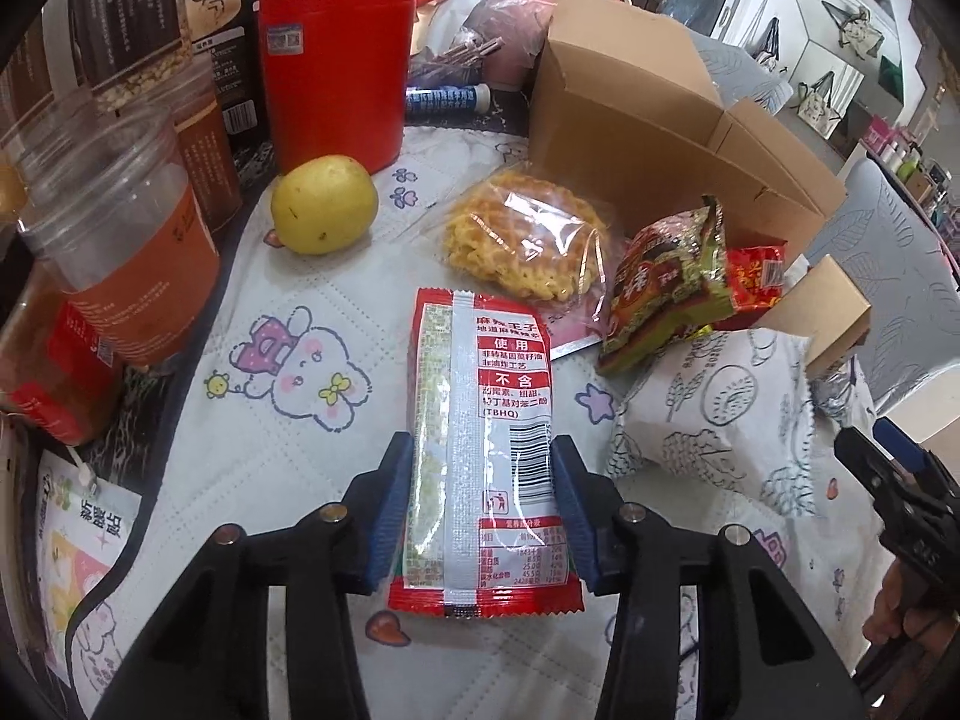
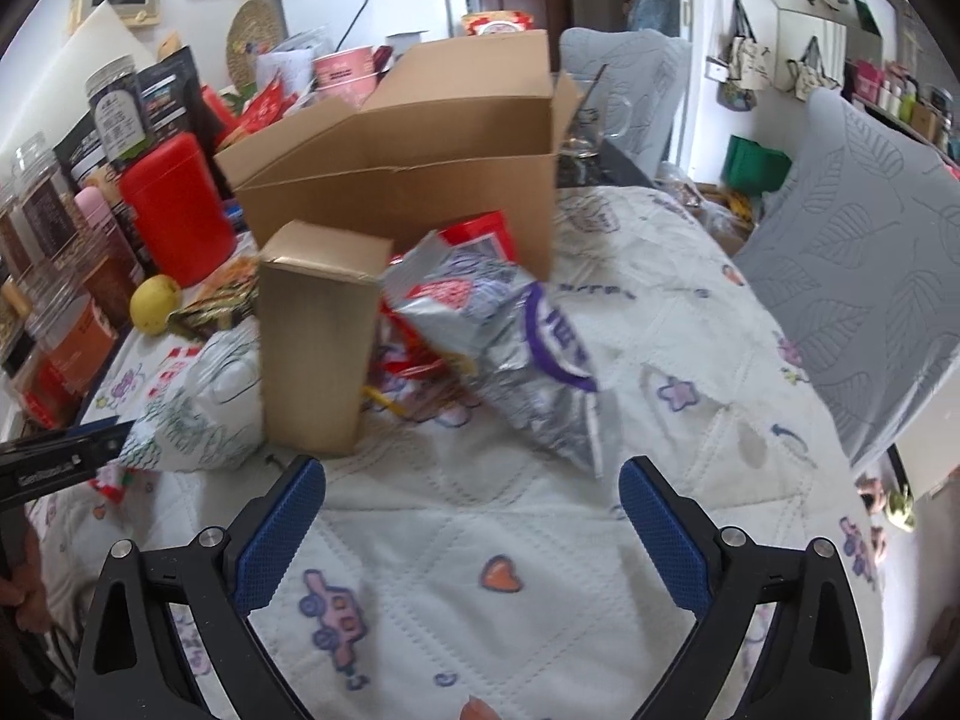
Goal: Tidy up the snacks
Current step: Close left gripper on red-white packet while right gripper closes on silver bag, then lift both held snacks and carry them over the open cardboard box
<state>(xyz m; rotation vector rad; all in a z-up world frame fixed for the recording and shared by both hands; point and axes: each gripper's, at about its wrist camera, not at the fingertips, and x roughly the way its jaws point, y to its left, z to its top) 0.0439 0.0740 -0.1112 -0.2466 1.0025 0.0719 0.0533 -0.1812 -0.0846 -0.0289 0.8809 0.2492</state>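
My left gripper (image 1: 480, 450) is shut on a red and white snack packet (image 1: 480, 444), its blue pads pressing both long sides, held just above the quilted cloth. Ahead lie a clear bag of yellow crisps (image 1: 528, 234), a green and red packet (image 1: 666, 282) and a white leaf-print packet (image 1: 714, 414). My right gripper (image 2: 474, 480) is open and empty above the cloth, with a silver and purple bag (image 2: 522, 348) just beyond its fingers. The open cardboard box (image 2: 414, 180) stands behind; it also shows in the left wrist view (image 1: 630, 108).
A small upright carton (image 2: 318, 336) stands left of the silver bag. A red canister (image 1: 336, 60), a yellow fruit (image 1: 324, 204) and plastic jars (image 1: 114, 240) line the left side. A grey cushioned chair (image 2: 858, 276) is at the right.
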